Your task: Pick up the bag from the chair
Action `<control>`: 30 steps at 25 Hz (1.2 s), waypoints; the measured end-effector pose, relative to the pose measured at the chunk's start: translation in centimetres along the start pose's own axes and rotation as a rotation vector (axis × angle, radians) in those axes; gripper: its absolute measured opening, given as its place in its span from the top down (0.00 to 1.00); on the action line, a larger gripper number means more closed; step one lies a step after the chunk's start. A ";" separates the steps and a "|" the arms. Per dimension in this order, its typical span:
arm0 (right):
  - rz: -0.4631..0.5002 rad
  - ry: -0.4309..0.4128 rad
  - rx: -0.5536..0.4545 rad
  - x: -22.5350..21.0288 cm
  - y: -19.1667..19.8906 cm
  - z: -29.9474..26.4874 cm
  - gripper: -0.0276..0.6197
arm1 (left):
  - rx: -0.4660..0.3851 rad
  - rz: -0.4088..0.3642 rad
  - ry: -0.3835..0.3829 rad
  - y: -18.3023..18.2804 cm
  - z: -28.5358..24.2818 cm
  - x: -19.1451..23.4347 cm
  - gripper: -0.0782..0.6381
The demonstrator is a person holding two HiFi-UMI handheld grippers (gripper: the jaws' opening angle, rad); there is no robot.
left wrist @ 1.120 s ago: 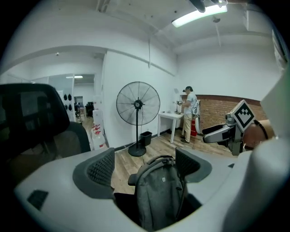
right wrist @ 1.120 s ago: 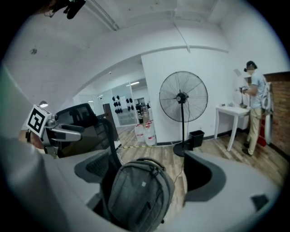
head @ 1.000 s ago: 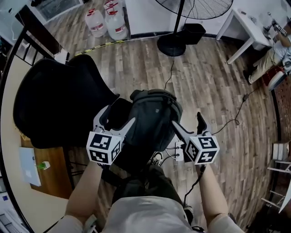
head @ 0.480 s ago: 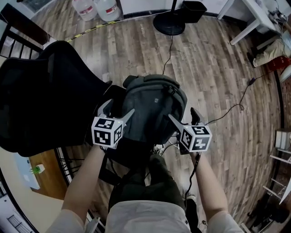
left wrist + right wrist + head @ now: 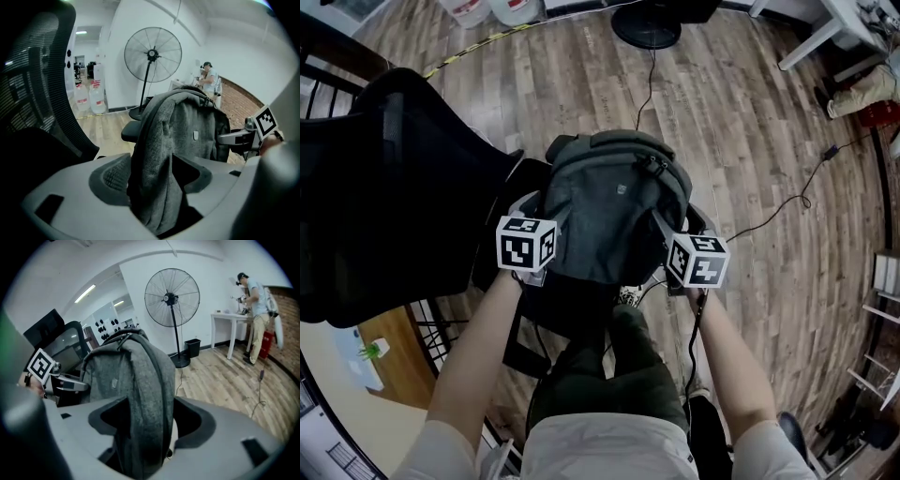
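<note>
A grey backpack hangs between my two grippers, lifted off the black office chair at the left. My left gripper is shut on the bag's left edge; in the left gripper view grey fabric fills the gap between the jaws. My right gripper is shut on the bag's right edge, and in the right gripper view the bag's fabric is pinched between the pads. The bag's straps hang below, over the person's legs.
A wooden floor spreads ahead with a fan base and a cable. A white table leg is at the far right. Water jugs stand by the wall. A person stands at a table.
Both grippers have raised the backpack and carried it forward, away from the chair seat. The head view has shifted, so the chair now sits farther left.
</note>
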State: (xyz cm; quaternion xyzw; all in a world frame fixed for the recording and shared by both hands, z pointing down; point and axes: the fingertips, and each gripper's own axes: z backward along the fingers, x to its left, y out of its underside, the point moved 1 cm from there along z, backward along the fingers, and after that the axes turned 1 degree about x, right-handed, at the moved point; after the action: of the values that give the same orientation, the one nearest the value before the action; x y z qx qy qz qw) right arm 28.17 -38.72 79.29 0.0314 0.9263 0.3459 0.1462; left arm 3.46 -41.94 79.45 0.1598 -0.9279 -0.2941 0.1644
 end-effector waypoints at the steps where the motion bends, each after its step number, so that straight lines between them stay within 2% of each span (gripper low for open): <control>1: 0.003 0.008 -0.001 -0.2 0.0 0.1 0.50 | -0.008 0.006 -0.002 -0.1 -0.1 -0.1 0.54; 2: 0.004 0.011 -0.001 -0.3 -0.1 0.2 0.56 | -0.013 0.005 -0.005 -0.1 0.0 -0.2 0.56; 4: 0.004 0.002 0.005 -0.2 -0.2 0.6 0.60 | -0.014 -0.003 -0.007 -0.2 0.3 -0.3 0.60; 8: 0.020 -0.001 0.004 0.8 -0.3 1.9 0.70 | -0.036 0.041 0.007 -0.1 2.1 -0.7 0.72; 11: 0.029 0.003 -0.048 2.3 -0.6 3.8 0.77 | -0.054 0.063 0.005 0.2 4.3 -1.2 0.74; 14: 0.038 -0.013 -0.107 4.3 -1.4 6.1 0.79 | -0.096 0.099 -0.001 0.0 7.2 -1.2 0.75; 17: 0.050 -0.028 -0.144 6.4 -3.0 8.6 0.80 | -0.146 0.094 0.003 -0.9 10.7 -1.3 0.75; 21: 0.090 -0.037 -0.191 8.8 -6.8 12.6 0.80 | -0.217 0.104 0.017 -3.8 15.5 -1.5 0.75; 27: 0.163 -0.084 -0.304 14.0 -14.4 19.5 0.80 | -0.309 0.060 0.007 -9.5 25.0 -1.6 0.75; 30: 0.197 -0.120 -0.369 16.6 -17.4 23.7 0.80 | -0.386 -0.007 -0.015 -11.9 30.6 -2.2 0.75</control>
State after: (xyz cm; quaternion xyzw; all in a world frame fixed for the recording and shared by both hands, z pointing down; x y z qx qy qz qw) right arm 20.04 -34.30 46.83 0.1150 0.8294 0.5198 0.1696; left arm -4.44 -35.19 48.23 0.1263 -0.8549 -0.4683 0.1840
